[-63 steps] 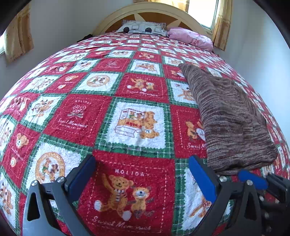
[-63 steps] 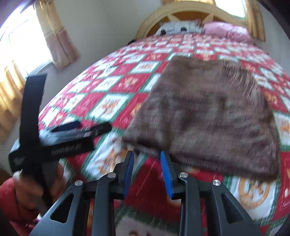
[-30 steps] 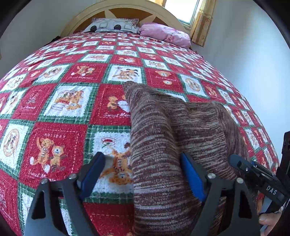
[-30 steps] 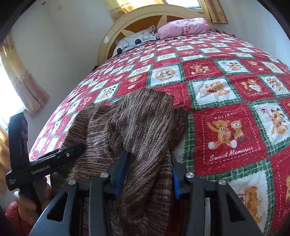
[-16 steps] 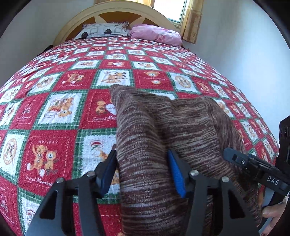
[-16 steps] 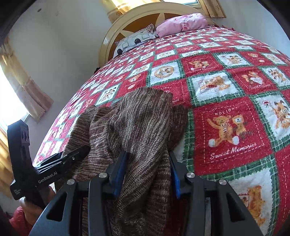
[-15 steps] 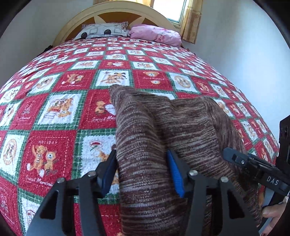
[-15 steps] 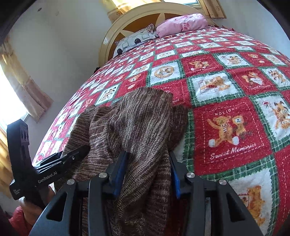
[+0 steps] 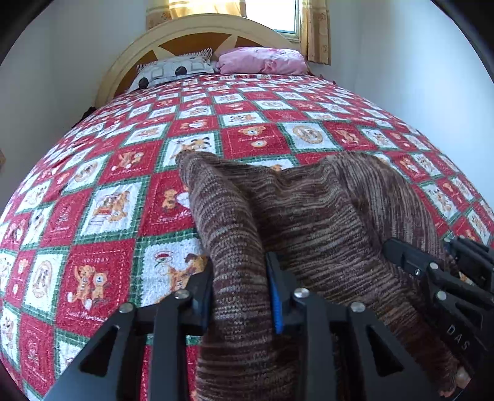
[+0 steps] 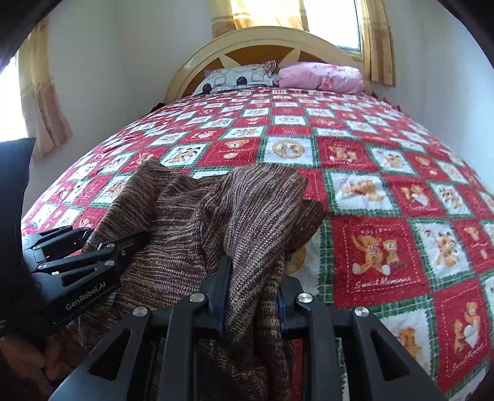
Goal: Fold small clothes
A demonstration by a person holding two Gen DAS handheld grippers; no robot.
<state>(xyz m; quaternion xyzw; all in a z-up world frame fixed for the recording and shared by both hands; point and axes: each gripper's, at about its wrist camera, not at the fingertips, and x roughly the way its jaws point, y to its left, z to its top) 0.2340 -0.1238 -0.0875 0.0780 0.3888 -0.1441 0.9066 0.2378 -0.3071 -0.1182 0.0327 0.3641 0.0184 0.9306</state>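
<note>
A brown striped knitted garment (image 9: 324, 216) lies on the bed, its near edge bunched and raised. In the left wrist view my left gripper (image 9: 239, 293) has a thick fold of it between its blue pads, and the jaws are closing on it. The right gripper's black body (image 9: 438, 290) shows at the right of that view, against the garment. In the right wrist view my right gripper (image 10: 251, 296) holds another bunch of the knitted garment (image 10: 197, 222) between its pads, its jaws closing too. The left gripper's body (image 10: 77, 271) sits at the left, a hand under it.
The bed is covered by a red, green and white patchwork quilt (image 9: 102, 203) with teddy-bear squares. A patterned grey pillow (image 9: 173, 69) and a pink pillow (image 9: 262, 60) lie at the cream headboard (image 9: 197, 27). Walls stand close on both sides, with curtained windows.
Both grippers' jaws have narrowed onto the garment's near edge, the left one from wide apart. Both have lifted and rolled a little, and the cloth now bunches up between them.
</note>
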